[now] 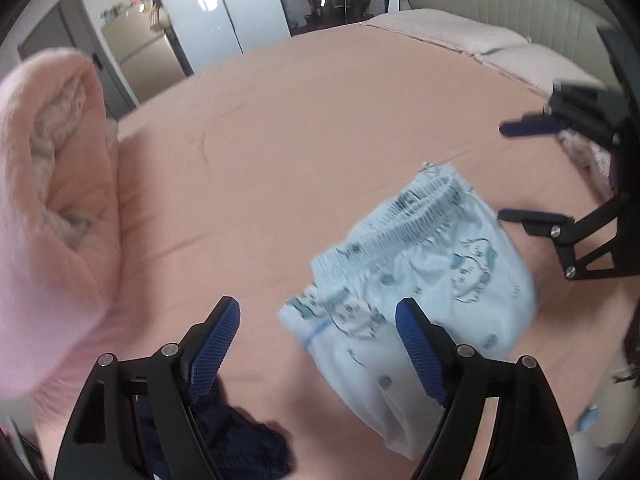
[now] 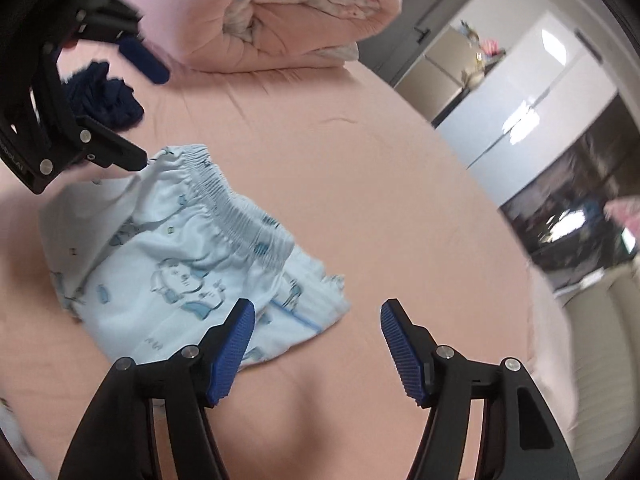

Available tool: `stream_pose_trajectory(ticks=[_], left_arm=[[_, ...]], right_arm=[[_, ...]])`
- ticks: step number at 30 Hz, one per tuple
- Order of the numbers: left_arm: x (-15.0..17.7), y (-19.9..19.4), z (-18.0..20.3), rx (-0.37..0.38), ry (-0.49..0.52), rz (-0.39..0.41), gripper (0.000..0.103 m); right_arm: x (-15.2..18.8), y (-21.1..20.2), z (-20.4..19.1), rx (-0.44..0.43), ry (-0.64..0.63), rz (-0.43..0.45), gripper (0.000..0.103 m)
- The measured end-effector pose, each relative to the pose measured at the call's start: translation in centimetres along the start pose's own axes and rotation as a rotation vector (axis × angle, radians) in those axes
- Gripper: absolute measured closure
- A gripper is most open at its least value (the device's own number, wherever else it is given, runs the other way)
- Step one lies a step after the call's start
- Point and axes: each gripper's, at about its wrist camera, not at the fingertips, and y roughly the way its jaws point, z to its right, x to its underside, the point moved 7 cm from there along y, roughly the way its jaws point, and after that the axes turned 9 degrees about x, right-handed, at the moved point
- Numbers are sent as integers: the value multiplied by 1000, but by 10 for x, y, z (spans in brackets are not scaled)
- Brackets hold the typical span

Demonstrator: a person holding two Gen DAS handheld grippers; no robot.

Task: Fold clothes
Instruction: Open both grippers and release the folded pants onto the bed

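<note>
Rolled pink quilt (image 1: 52, 184) on bed sheet (image 1: 320, 112), white wardrobe (image 1: 216, 4) behind.

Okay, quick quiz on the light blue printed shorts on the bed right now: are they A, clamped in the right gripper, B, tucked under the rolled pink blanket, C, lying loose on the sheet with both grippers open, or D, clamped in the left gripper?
C: the light blue shorts lie on the pink sheet, and the left gripper and right gripper both stand open with nothing between their pads.

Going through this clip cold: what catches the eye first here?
The pale blue printed shorts lie folded on the peach bedsheet, between the open left tongs and open right tongs, neither holding them. Behind sit a rolled pink quilt and a dark navy garment.
</note>
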Motion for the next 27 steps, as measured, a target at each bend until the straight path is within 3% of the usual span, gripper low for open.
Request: stream_pose_trajectory(ticks=[4, 8, 13, 17, 21, 27], left_arm=[[22, -10, 6, 57, -72, 27, 23], [38, -16, 1, 15, -141, 79, 23], [44, -9, -8, 94, -295, 102, 23], [51, 5, -11, 182, -414, 91, 23], [60, 10, 2, 227, -442, 72, 23], [68, 30, 14, 143, -351, 9, 23]], right_arm=[[31, -7, 0, -152, 189, -19, 38], [61, -6, 3, -304, 445, -44, 38], [81, -2, 4, -412, 682, -76, 38], [76, -2, -1, -399, 661, -65, 38], [64, -15, -13, -417, 619, -15, 38], [54, -20, -43, -354, 430, -1, 38]])
